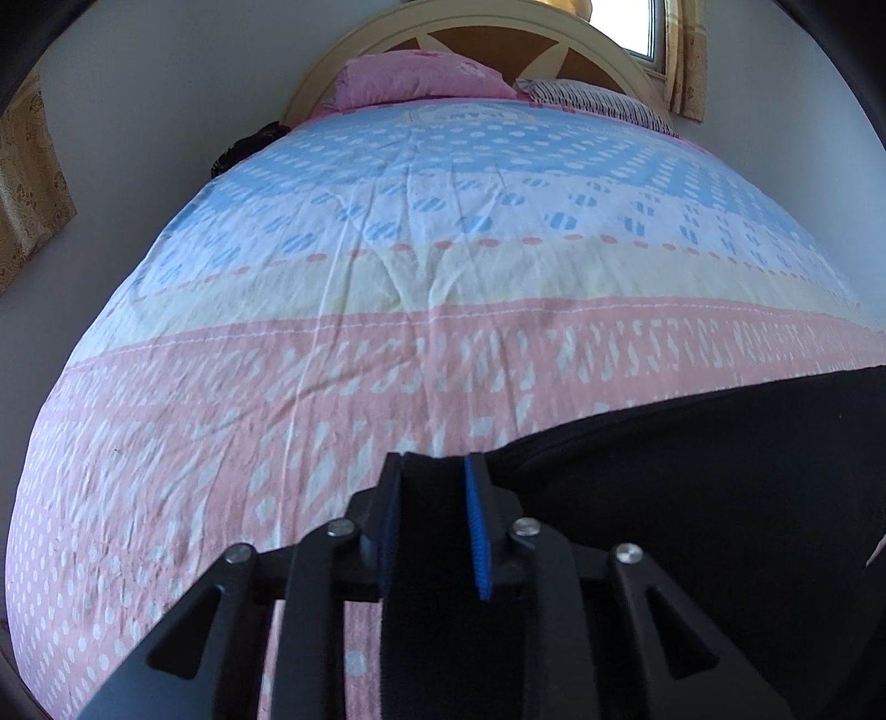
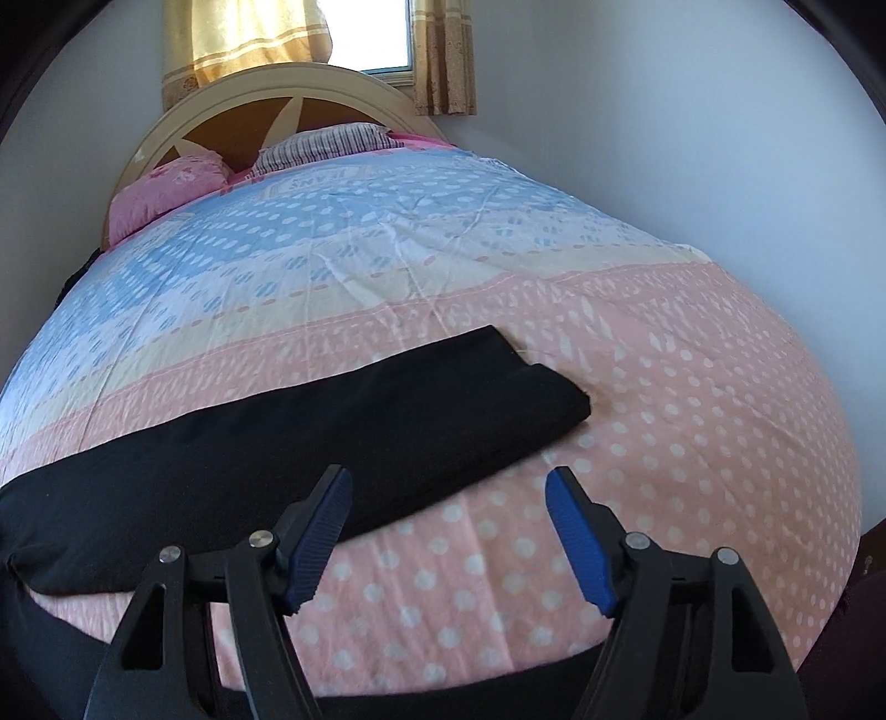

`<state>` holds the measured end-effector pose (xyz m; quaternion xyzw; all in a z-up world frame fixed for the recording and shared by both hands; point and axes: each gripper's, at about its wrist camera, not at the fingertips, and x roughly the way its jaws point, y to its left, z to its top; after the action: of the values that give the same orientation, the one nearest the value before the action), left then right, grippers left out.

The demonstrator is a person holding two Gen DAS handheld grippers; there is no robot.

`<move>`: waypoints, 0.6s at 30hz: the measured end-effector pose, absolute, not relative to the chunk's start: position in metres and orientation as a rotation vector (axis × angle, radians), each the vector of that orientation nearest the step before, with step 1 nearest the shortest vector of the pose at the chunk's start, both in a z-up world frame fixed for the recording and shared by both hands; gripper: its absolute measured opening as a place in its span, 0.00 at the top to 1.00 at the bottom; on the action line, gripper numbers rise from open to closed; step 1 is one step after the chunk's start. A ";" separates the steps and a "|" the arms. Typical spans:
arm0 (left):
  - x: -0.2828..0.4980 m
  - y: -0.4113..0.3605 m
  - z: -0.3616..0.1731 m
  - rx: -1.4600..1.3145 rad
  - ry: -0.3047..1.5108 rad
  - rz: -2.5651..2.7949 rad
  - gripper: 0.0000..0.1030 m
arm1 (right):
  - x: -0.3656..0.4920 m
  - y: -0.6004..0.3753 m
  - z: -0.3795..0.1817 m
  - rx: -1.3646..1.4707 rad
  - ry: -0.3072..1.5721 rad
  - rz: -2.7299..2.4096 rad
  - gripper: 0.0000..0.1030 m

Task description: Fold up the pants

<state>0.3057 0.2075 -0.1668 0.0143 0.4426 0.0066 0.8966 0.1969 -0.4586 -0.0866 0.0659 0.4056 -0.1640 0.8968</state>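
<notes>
- the left gripper (image 1: 433,471) sits nearest in its own view, black linkage arms with silver rivets, its ribbed blue pads (image 1: 477,531) drawn narrow onto a band of black cloth that runs up between them; it is clamped on the pants (image 1: 720,471).
- the right gripper (image 2: 448,487) stands wide apart with nothing between its ribbed blue pads (image 2: 578,540); it hovers over the near pink edge of the bed, its left finger overlapping the pants' edge in view, contact unclear.
- the pants (image 2: 310,437) are plain matte black, soft and smooth, lying as a long flat band across the near part of the bed; their right end is squared off with layers stacked, the left end bunched and running out of frame.
- under them the bedspread (image 2: 692,443) is wrinkled cotton: pink with white dots near, then a cream strip, then blue with white dots.
- farther off lie a pink pillow (image 1: 421,77) and a striped pillow (image 1: 598,102) against an arched cream and brown headboard (image 2: 266,94).
- beyond, gold curtains (image 2: 443,61) flank a bright window (image 2: 382,33); a dark object at the bed's far left edge is too small to identify.
</notes>
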 end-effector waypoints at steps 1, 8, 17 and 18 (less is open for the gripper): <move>0.305 0.207 -0.166 0.034 0.915 0.010 0.82 | 0.202 -0.468 -0.088 0.145 0.851 -0.359 0.40; 0.305 0.203 -0.165 0.079 0.900 0.017 0.84 | 0.230 -0.526 -0.096 0.260 0.864 -0.385 0.40; 0.311 0.201 -0.167 0.102 0.911 0.044 0.81 | 0.302 -0.537 -0.111 0.223 0.953 -0.328 0.38; 0.313 0.201 -0.168 0.100 0.913 0.047 0.80 | 0.309 -0.538 -0.115 0.216 0.968 -0.330 0.36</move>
<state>0.3127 0.2007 -0.1677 0.0482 0.4404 0.0226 0.8962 0.3093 -0.5381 -0.1148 0.1034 0.4621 -0.1578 0.8666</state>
